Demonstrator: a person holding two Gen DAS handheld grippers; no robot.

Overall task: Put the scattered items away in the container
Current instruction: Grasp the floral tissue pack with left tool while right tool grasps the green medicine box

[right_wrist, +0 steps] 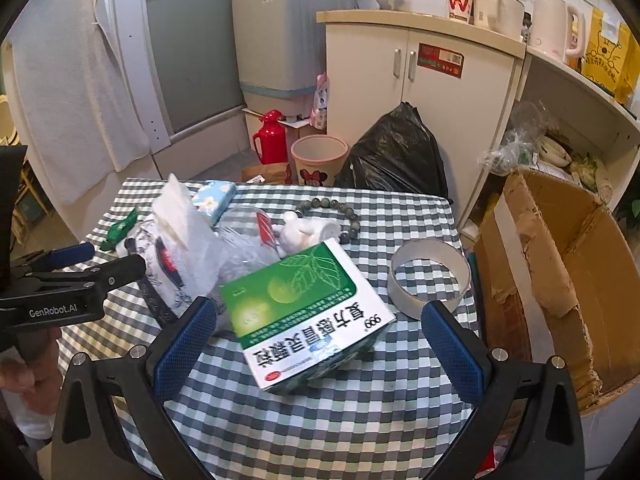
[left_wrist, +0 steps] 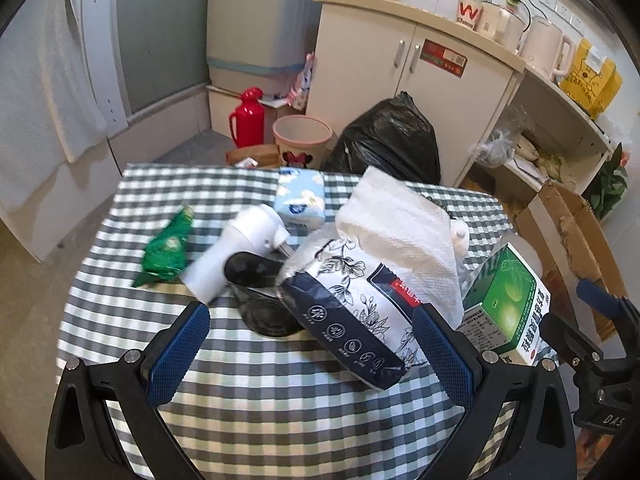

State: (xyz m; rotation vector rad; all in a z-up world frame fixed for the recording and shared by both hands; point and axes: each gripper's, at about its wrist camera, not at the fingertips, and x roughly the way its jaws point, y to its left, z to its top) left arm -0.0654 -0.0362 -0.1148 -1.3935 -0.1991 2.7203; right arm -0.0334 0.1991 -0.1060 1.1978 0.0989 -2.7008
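Note:
On the checked tablecloth lie a navy-and-white tissue pack with a tissue sticking up, a white device, a black round object, a green snack packet and a blue tissue pack. My left gripper is open, its right finger beside the navy pack. A green-and-white medicine box lies between the fingers of my open right gripper, untouched. A tape roll, a bead bracelet and a white figurine lie farther back. The open cardboard box stands right of the table.
Beyond the table's far edge are a black rubbish bag, a pink bin and a red thermos. A white cabinet carries kettles. A hand holds the left gripper at the left edge of the right wrist view.

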